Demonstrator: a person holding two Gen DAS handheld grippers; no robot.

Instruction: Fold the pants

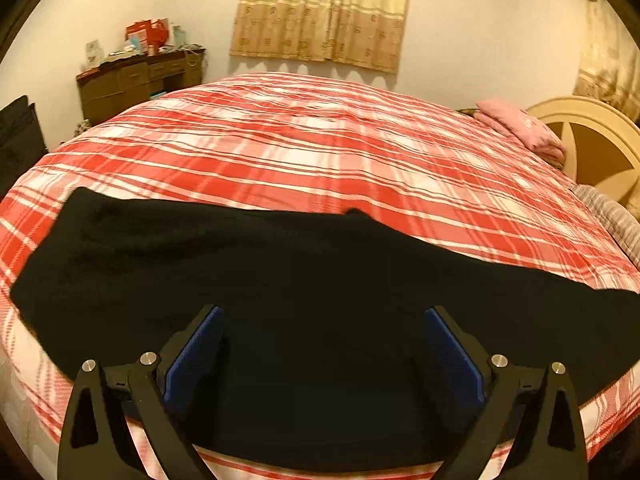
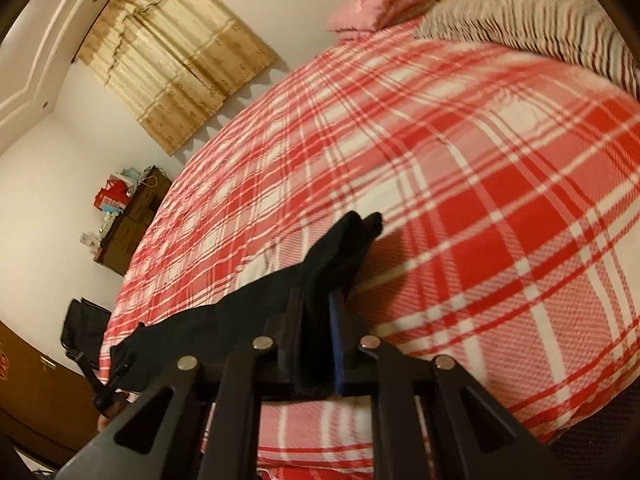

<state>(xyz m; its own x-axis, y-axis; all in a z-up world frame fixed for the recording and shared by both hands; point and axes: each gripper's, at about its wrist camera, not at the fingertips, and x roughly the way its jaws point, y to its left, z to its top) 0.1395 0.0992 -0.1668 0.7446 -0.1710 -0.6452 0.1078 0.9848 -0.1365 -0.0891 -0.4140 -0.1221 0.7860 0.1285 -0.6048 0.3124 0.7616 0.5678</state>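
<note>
Black pants (image 1: 248, 264) spread across near edge of bed (image 1: 320, 148), over red-and-white plaid cover. Left gripper (image 1: 322, 312) held above pants, fingers (image 1: 200, 344) spread wide, nothing clamped (dark cloth seen beneath gap, contact not discernible). Right gripper (image 2: 318, 300) nearly closed, bunched end of pants pinched between fingers (image 2: 338, 336), fabric lifted off cover. Pink folded cloth (image 1: 520, 128) seen near headboard (image 1: 600, 144). Cluttered desk (image 1: 136, 80) seen against far wall.

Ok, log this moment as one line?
right claw: shut on black fabric pants | left claw: open over pants | surface: red-and-white plaid bed cover | fold: not yet done
</note>
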